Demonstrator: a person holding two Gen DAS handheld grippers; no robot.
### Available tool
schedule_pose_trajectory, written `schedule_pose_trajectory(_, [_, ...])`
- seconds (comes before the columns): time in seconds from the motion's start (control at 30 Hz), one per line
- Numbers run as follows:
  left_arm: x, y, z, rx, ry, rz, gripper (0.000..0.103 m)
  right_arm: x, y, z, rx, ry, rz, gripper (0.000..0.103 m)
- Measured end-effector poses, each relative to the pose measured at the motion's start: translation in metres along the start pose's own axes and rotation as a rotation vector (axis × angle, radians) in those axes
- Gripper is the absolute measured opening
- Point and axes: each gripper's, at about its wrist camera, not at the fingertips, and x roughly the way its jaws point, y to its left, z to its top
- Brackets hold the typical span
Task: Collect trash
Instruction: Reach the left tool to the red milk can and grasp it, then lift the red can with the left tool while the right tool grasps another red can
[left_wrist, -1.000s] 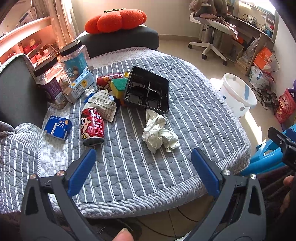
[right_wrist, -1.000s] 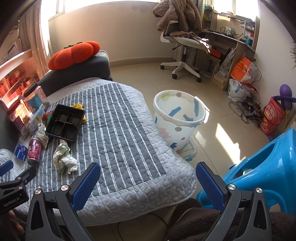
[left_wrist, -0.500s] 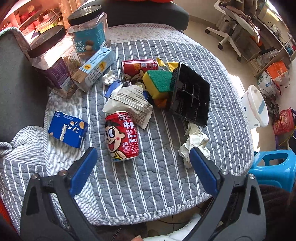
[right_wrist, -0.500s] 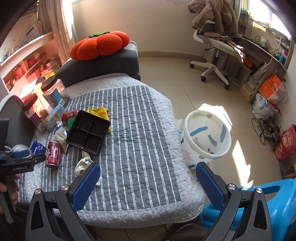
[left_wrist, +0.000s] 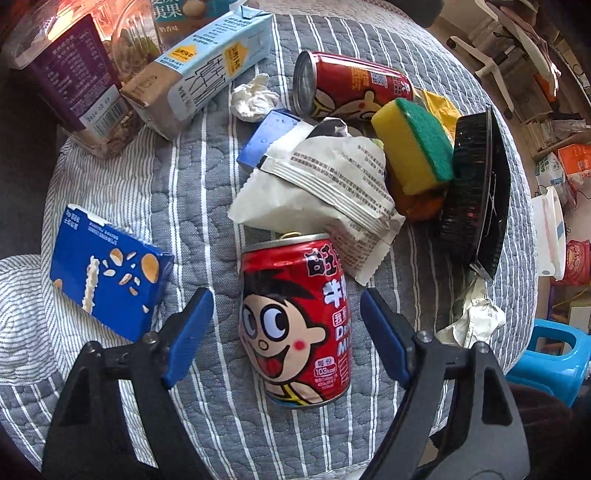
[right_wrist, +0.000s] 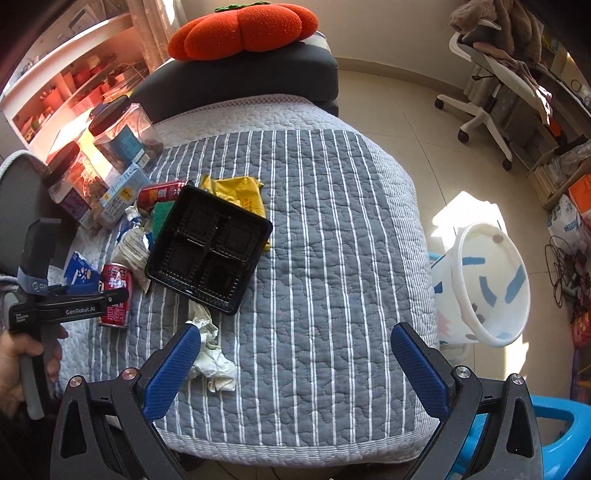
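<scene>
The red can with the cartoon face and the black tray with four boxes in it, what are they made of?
The red cartoon-face drink can looks like thin painted metal: its rim and pull tab shine silver. The black four-compartment tray looks like thin glossy plastic, judging by its moulded ridges and shiny edges. I cannot be sure of either by sight alone.

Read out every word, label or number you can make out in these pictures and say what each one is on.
"103kcal" and part of "DRINK MILK": red can between the open left gripper pads.
"GenRobot.AI": left gripper arm, right wrist view.
"2024 02 0?", last digit unclear: purple jar.
Chinese print on wrapper and carton: too small.
</scene>
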Motion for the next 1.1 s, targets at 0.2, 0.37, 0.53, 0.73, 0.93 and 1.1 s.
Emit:
schedule_pose_trajectory(0.2, [-0.004,0.014,0.004,-0.021,0.024,-0.088,0.06,0.011,0.029,0.045,-0.041,0.001,0.012,0.103])
schedule_pose_trajectory(0.37, [-0.059,0.027,0.005,-0.011,-0.104,-0.121,0.06,0.028,0.07,0.09,-0.077,-0.001,0.052,0.103])
schedule_pose_trajectory(0.53, [-0.1,0.052,0.001,-0.008,-0.246,-0.041,0.058,0.068,0.12,0.127,-0.118,0.056,0.103,0.103])
schedule_pose_trajectory(0.73, [-0.1,0.077,0.008,-0.104,-0.284,-0.078,0.058,0.127,0.166,0.15,-0.096,0.155,0.146,0.103])
schedule_pose_trajectory(0.93, [-0.097,0.08,0.01,-0.139,-0.294,-0.089,0.058,0.172,0.184,0.158,-0.02,0.211,0.134,0.103])
schedule_pose_trajectory(1.1, [-0.1,0.083,0.01,-0.141,-0.317,-0.07,0.058,0.192,0.186,0.156,0.003,0.23,0.087,0.102])
